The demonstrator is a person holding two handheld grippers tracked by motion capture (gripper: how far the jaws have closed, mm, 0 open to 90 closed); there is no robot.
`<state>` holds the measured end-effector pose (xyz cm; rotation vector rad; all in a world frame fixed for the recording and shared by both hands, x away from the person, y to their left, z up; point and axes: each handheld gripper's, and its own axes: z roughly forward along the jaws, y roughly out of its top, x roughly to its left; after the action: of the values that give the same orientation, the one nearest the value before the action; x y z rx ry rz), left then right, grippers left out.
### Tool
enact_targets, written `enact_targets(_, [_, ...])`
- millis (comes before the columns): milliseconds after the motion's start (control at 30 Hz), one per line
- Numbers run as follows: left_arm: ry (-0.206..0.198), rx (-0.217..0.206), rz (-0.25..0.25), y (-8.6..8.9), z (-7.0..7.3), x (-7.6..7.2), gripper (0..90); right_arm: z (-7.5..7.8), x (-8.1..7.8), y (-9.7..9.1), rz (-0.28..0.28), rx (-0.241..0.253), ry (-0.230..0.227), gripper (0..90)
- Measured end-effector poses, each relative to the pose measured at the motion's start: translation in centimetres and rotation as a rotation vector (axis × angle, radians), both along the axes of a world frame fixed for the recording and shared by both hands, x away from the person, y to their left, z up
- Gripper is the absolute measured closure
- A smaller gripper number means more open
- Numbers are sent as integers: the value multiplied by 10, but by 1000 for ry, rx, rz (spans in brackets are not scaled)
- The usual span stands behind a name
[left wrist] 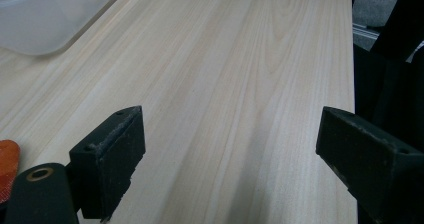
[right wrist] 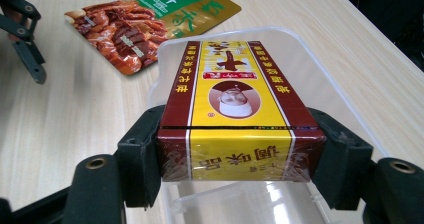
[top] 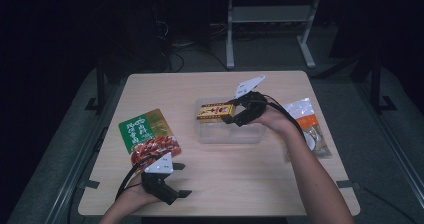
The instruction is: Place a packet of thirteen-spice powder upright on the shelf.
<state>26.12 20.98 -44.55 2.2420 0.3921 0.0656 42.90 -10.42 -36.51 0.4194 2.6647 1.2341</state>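
- Black jaws of the left hand-held gripper are standing wide and empty at the near desk edge.
- Beyond, the right hand-held gripper is clamping a yellow box, reaching leftward over the clear tub, mid-desk.

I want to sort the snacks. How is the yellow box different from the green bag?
The box is a stiff yellow and dark red block; the bag is a flat green pouch with a food picture. The right tongs hold the box above the tub; the bag lies on the table. Both carry printed writing.
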Motion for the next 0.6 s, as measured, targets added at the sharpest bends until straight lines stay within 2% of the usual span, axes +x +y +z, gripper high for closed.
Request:
enact_targets(300, [9,-6,-2,-1,-1,-1,117,-5,3,8,5,-11,-12,314])
enact_targets(467, [11,-8,-2,-1,0,0,117,-6,5,9,2,-5,3,313])
enact_targets(600, [14,-6,-4,-1,-1,0,117,-6,6,11,-4,-9,-3,313])
